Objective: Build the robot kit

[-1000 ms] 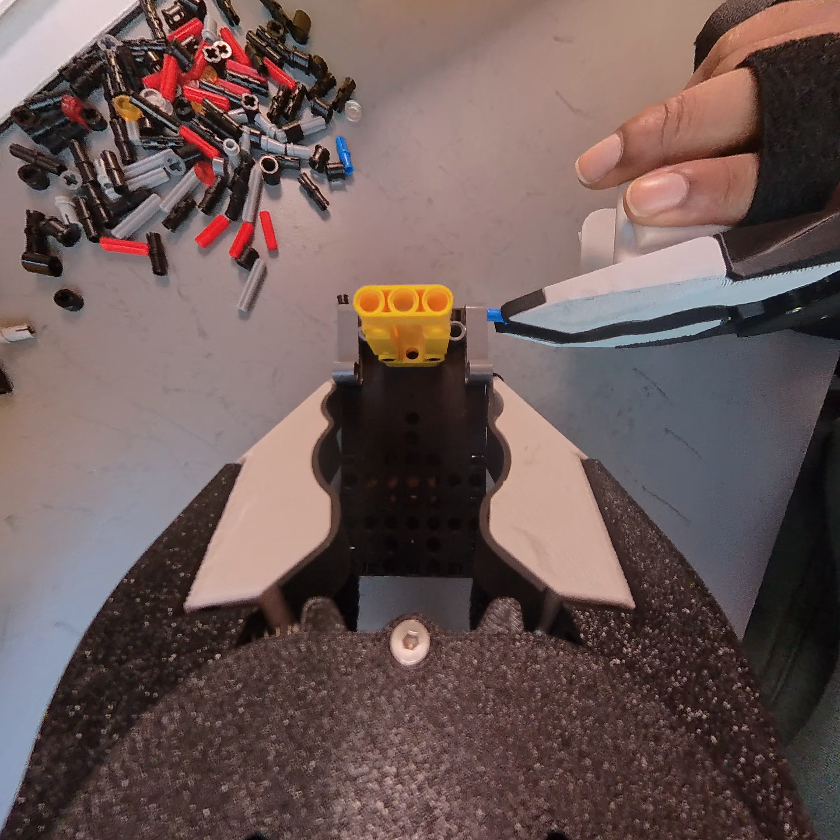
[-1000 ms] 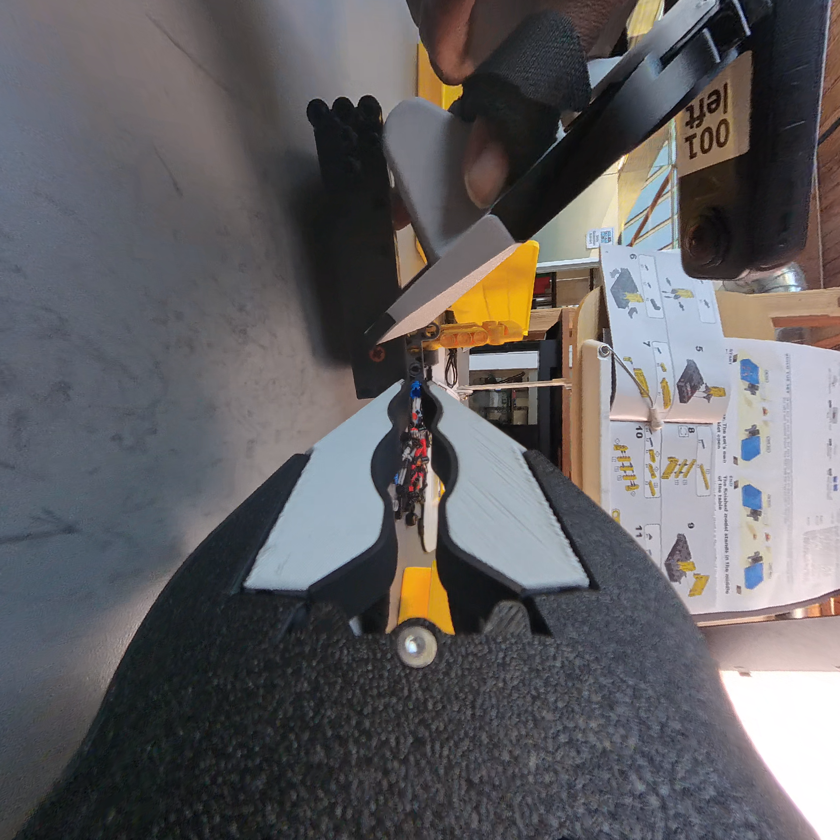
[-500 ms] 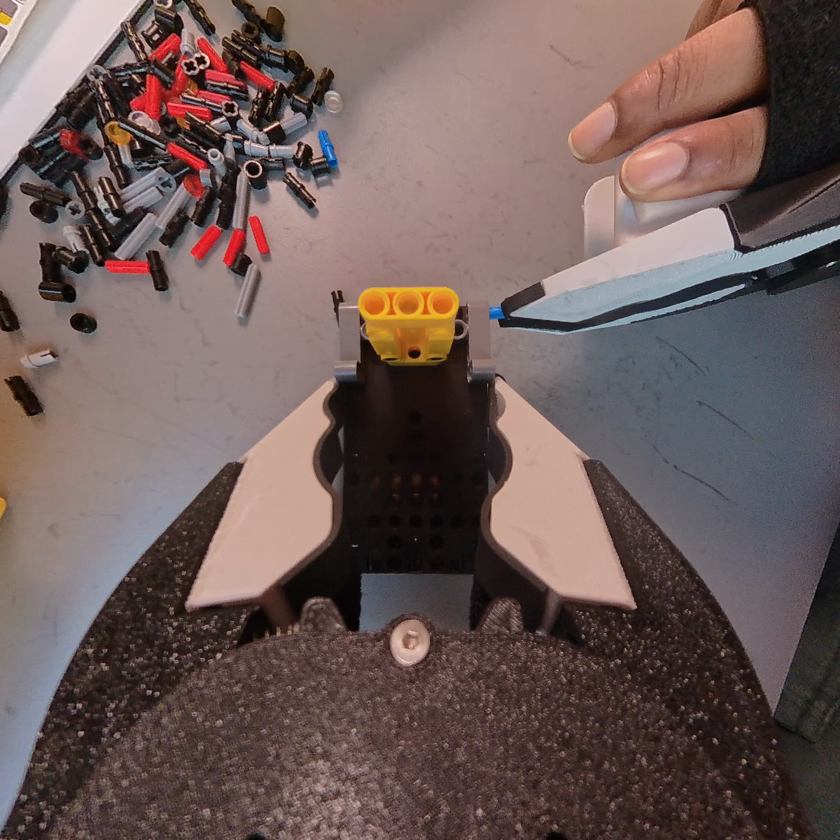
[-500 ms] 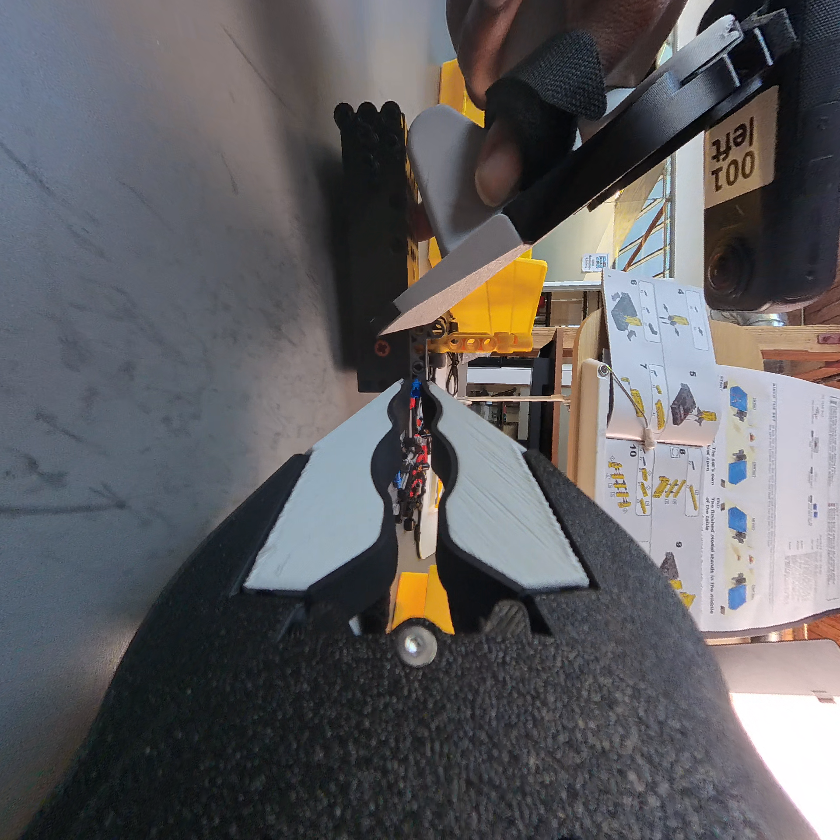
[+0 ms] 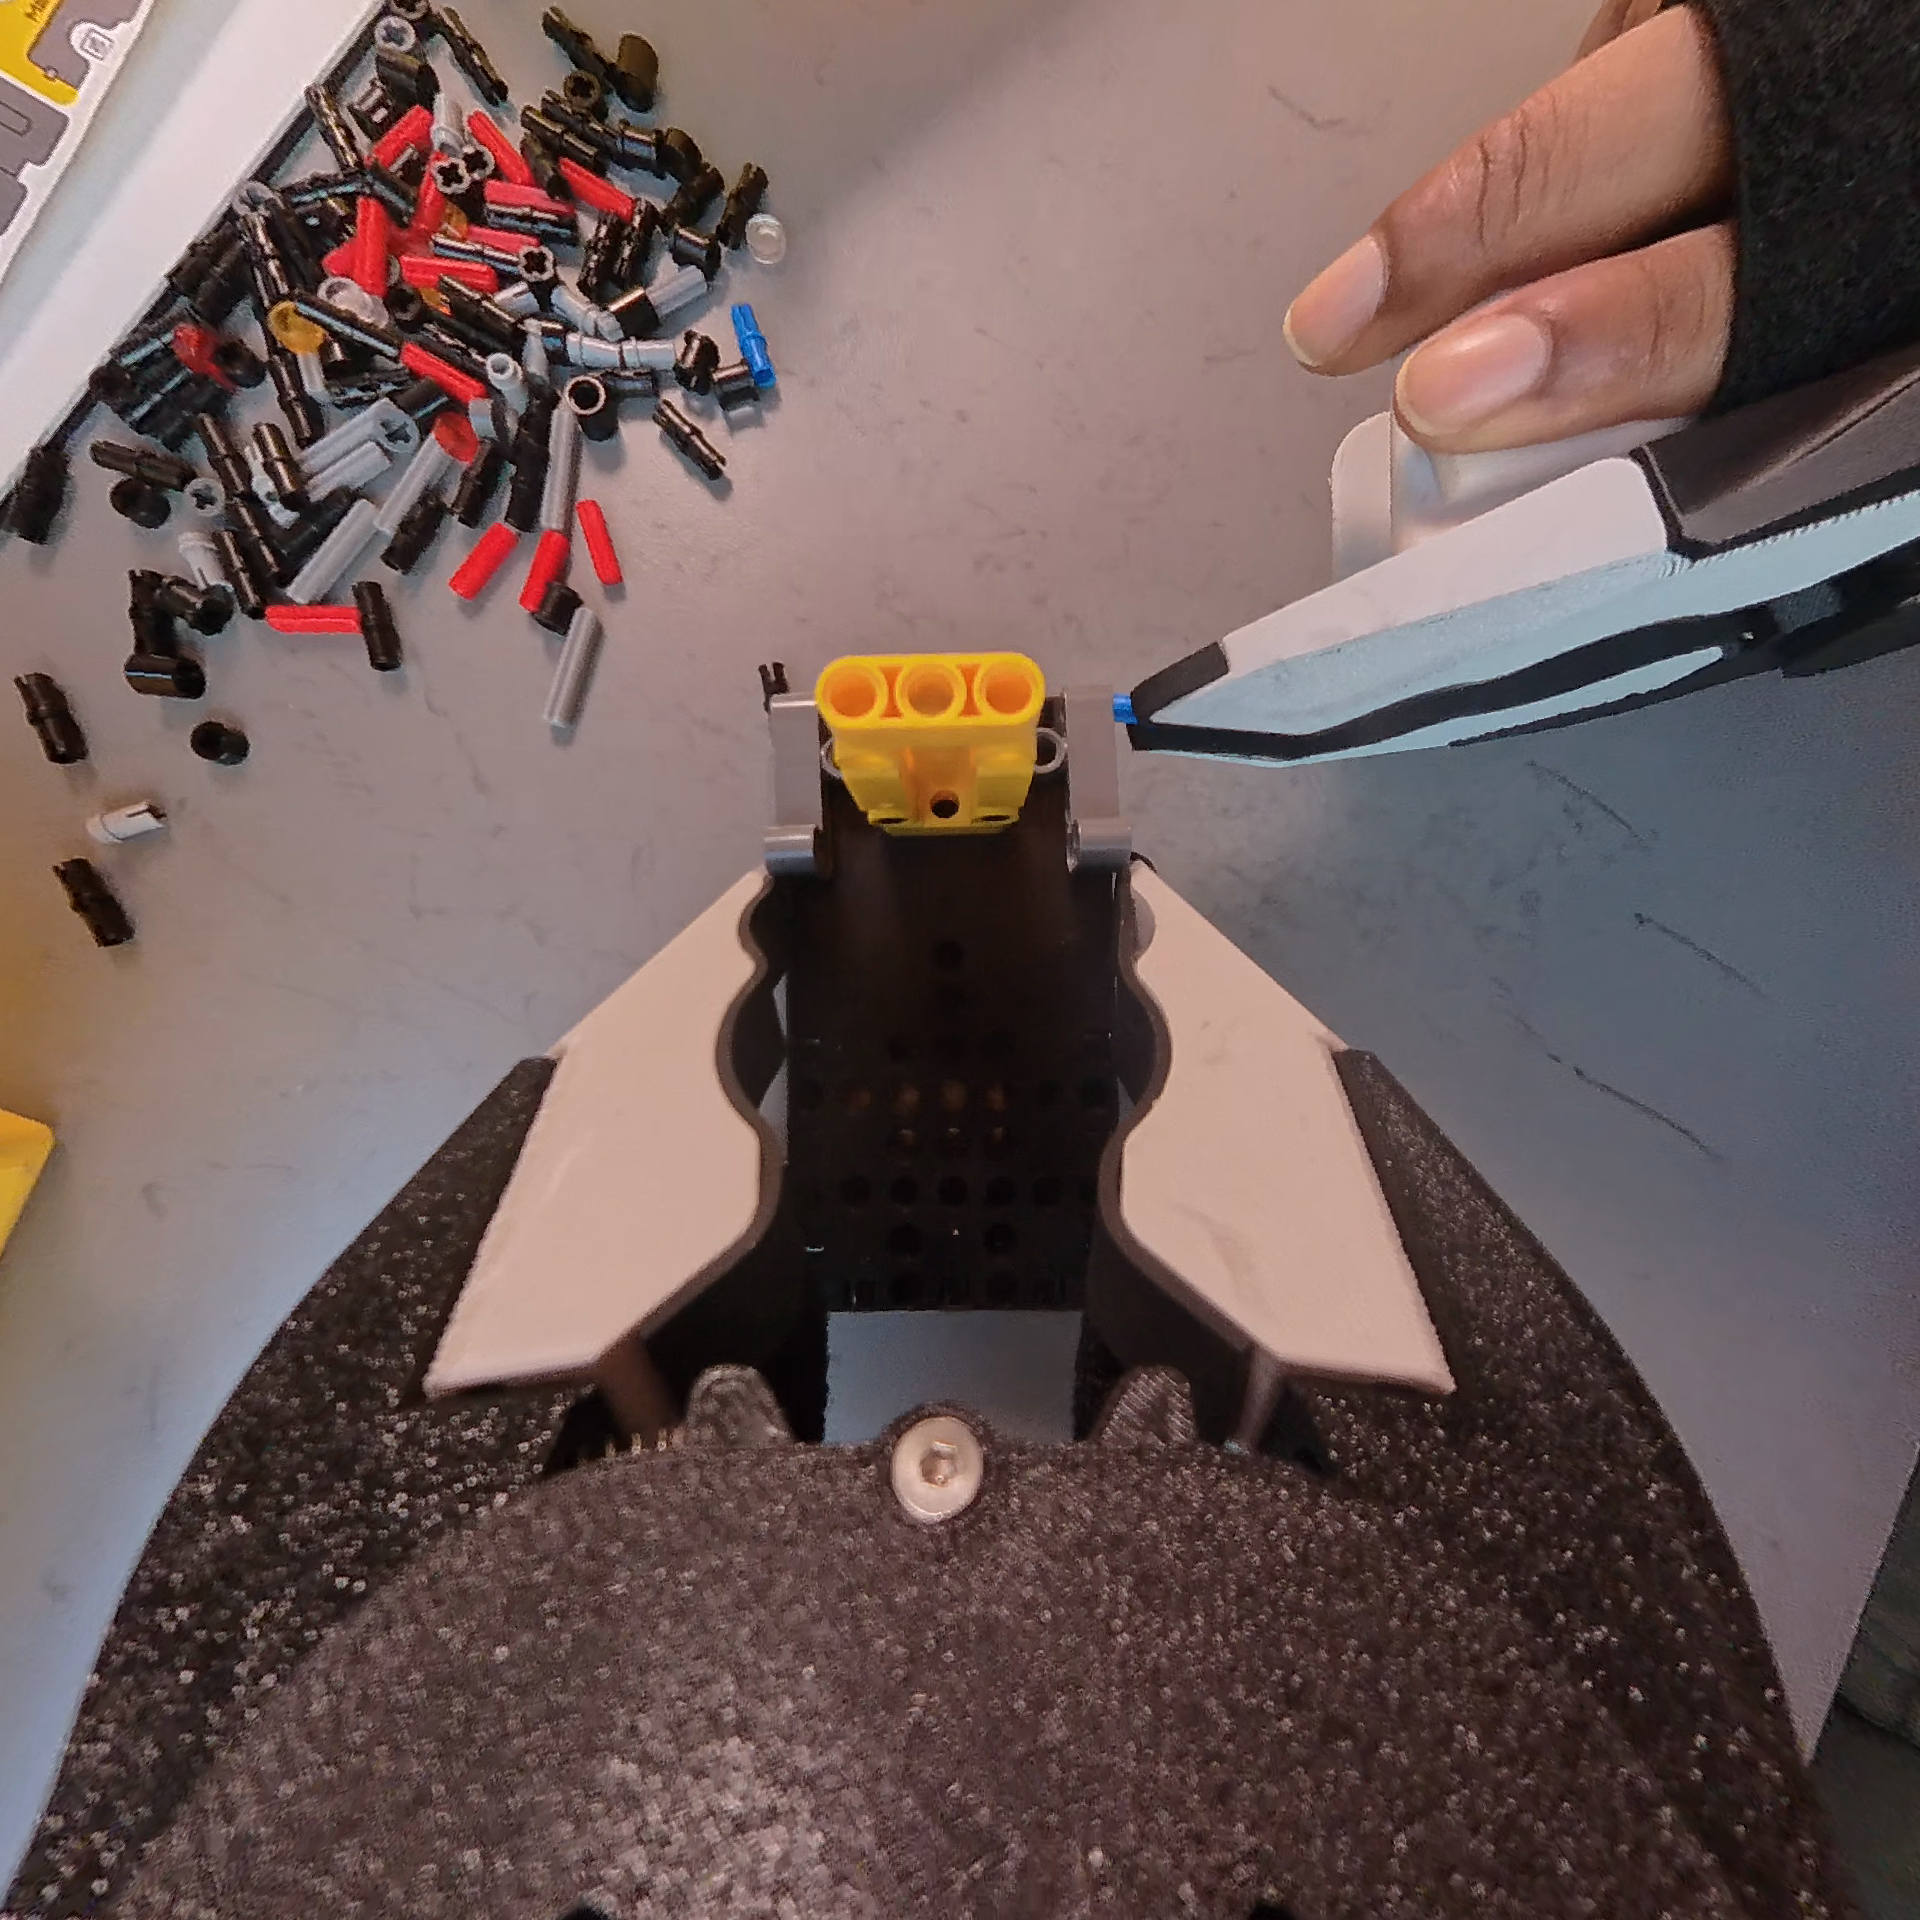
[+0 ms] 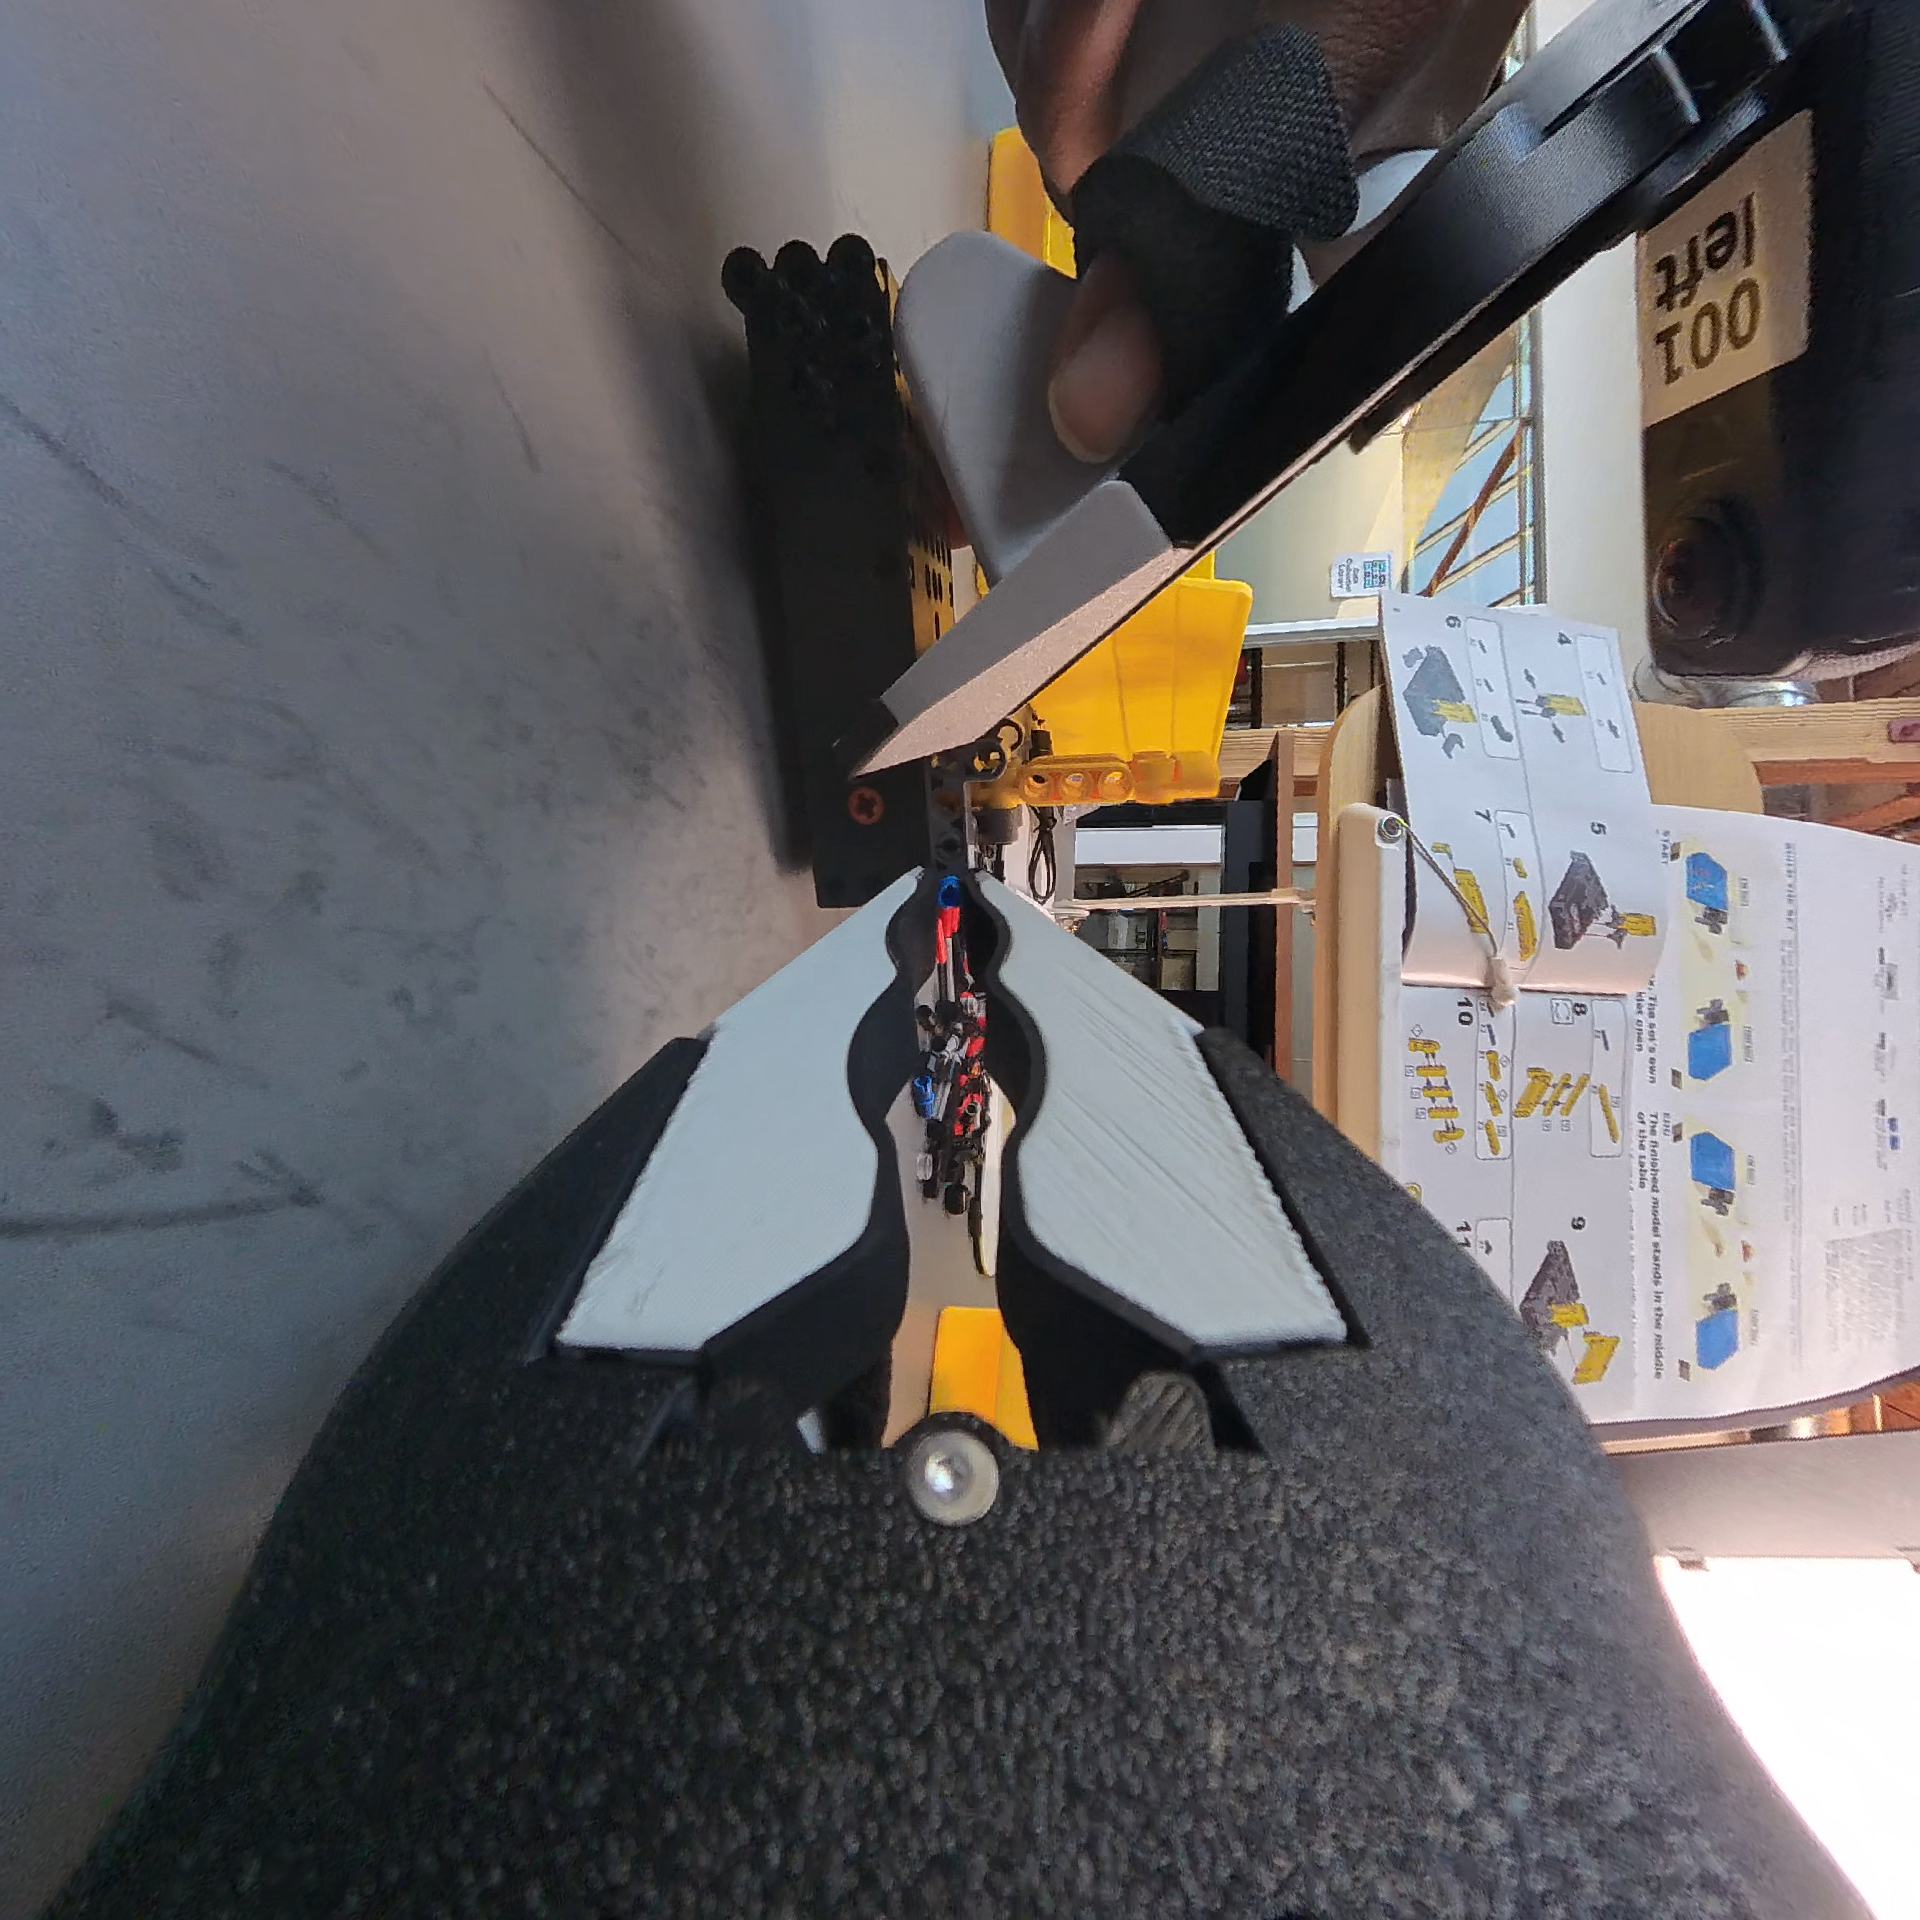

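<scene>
Jaws first: left gripper (image 5: 951,914) is spread about as wide as the black perforated brick assembly (image 5: 951,1091) it's clamping, one finger on each flank. That build has a yellow three-hole piece (image 5: 928,732) on top and a grey bracket (image 5: 1096,769) on each side. The right gripper (image 6: 951,883) is pinched nearly closed on a tiny blue pin (image 5: 1121,708), with only the pin's end poking past the tips. In the left wrist view that pin sits right at the outer face of the right-hand grey bracket, touching or just shy of it; I can't tell which.

My take on doing this bit well: line the pin up straight with the hole before pushing, and keep the left side firm so the build doesn't twist. The grip on the pin is so far out at the tips that any angle will probably pop it loose.

Around it: pile of loose black, red and grey pins (image 5: 416,343) on the grey table (image 5: 1039,312), well apart from the build, and an instruction booklet (image 6: 1558,987) propped off to the side.
</scene>
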The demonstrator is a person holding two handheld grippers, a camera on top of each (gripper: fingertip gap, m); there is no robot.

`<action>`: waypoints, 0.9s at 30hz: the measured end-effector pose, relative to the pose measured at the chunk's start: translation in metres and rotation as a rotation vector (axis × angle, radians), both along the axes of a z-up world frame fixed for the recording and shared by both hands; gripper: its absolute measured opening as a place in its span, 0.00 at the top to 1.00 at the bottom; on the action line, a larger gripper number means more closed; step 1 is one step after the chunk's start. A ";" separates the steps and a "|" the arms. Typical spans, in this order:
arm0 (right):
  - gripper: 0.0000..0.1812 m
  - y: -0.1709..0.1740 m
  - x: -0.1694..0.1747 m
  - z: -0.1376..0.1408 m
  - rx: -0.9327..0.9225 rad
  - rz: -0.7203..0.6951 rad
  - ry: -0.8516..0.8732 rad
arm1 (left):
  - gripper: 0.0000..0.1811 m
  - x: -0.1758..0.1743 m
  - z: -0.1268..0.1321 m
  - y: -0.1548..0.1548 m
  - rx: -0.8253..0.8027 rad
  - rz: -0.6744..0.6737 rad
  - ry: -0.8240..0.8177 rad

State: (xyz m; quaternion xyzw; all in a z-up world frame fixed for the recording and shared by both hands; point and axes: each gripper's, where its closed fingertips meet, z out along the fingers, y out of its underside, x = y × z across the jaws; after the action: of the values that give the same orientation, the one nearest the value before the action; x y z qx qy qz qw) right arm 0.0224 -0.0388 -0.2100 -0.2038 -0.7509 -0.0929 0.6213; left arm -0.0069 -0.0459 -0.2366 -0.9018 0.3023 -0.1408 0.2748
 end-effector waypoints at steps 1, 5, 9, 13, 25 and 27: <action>0.98 0.000 0.000 0.000 -0.002 0.000 0.001 | 0.66 0.000 0.000 0.000 0.005 -0.002 0.001; 0.98 0.004 0.002 -0.004 -0.012 0.010 -0.004 | 0.66 0.001 0.000 -0.002 0.015 -0.015 -0.013; 0.98 0.003 0.002 -0.004 -0.015 0.055 0.004 | 0.66 0.001 0.000 -0.003 0.019 -0.020 -0.017; 0.98 0.002 0.002 -0.004 0.006 0.124 0.002 | 0.66 0.001 0.000 -0.003 0.031 -0.037 -0.028; 0.98 0.008 -0.001 -0.004 0.003 0.144 0.000 | 0.64 0.006 0.003 0.016 0.103 -0.009 -0.021; 0.98 0.008 -0.001 -0.004 -0.001 0.158 0.003 | 0.65 0.007 0.003 0.017 0.098 -0.011 -0.030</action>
State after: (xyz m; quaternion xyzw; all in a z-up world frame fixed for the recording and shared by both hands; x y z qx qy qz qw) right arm 0.0217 -0.0313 -0.2141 -0.1441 -0.7637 -0.0429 0.6278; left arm -0.0003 -0.0291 -0.2335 -0.8834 0.3094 -0.1407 0.3226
